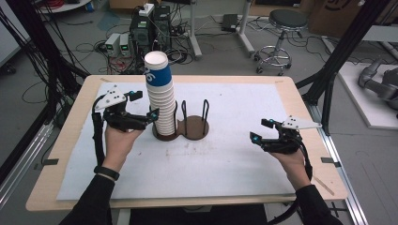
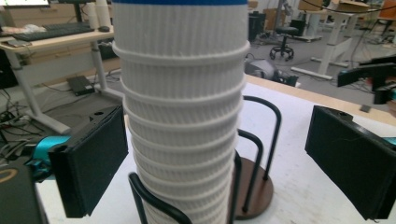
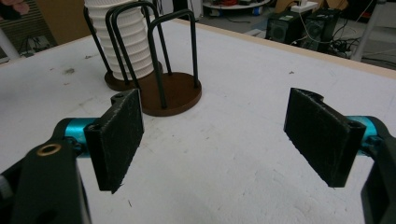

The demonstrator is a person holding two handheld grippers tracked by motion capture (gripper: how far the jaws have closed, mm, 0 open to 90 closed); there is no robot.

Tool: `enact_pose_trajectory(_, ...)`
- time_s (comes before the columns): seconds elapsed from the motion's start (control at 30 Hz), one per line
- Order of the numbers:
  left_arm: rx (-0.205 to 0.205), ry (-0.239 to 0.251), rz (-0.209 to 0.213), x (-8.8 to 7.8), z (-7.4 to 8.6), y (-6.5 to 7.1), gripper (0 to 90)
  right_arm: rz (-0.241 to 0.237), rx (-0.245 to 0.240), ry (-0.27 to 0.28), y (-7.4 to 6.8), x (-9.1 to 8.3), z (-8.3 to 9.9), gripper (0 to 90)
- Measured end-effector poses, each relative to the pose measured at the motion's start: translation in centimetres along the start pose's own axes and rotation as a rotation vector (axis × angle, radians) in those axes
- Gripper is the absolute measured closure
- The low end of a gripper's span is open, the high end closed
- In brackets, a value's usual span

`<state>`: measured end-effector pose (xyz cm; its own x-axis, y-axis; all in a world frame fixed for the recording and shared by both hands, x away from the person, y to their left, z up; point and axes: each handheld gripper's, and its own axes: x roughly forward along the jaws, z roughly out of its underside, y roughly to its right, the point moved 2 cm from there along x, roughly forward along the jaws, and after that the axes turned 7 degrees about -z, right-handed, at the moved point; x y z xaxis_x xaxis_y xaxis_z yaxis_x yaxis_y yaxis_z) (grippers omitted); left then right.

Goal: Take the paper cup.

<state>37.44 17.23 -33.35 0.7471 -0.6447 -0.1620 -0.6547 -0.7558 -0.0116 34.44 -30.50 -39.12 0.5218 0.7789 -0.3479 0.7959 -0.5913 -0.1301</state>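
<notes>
A tall stack of white ribbed paper cups (image 1: 159, 93), the top one with a blue band, stands in the left ring of a brown two-ring holder (image 1: 195, 127) with black wire loops. My left gripper (image 1: 146, 105) is open beside the stack's middle. In the left gripper view the stack (image 2: 182, 116) rises between the two black pads (image 2: 88, 163), and neither pad presses on it. My right gripper (image 1: 261, 131) hovers open over the mat at the right, with nothing between its fingers. In the right gripper view (image 3: 212, 130) the holder (image 3: 173, 95) and the stack (image 3: 123, 42) lie ahead to the left.
A white mat (image 1: 225, 159) covers most of the wooden table (image 1: 300, 103). The holder's right ring has no cups in it. Beyond the far edge are computers (image 1: 150, 28) with cables and a stool (image 1: 281, 23) on the floor. Black frame posts (image 1: 342, 47) flank the table.
</notes>
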Motion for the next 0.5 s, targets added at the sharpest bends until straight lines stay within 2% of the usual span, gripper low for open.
enact_pose_trajectory(0.2,0.005,-0.005,-0.013,1.4,-0.3,-0.6,5.8,0.002,-0.001,-0.001,0.0,0.0,0.0,20.6)
enact_pose_trajectory(0.4,-0.017,0.001,0.004,2.4,-0.4,-1.2,5.8,-0.005,-0.002,-0.002,-0.1,0.1,0.0,20.6)
enact_pose_trajectory(0.5,-0.009,-0.002,0.004,3.0,-0.6,-1.3,5.8,-0.004,-0.002,-0.004,-0.1,0.1,0.0,20.6)
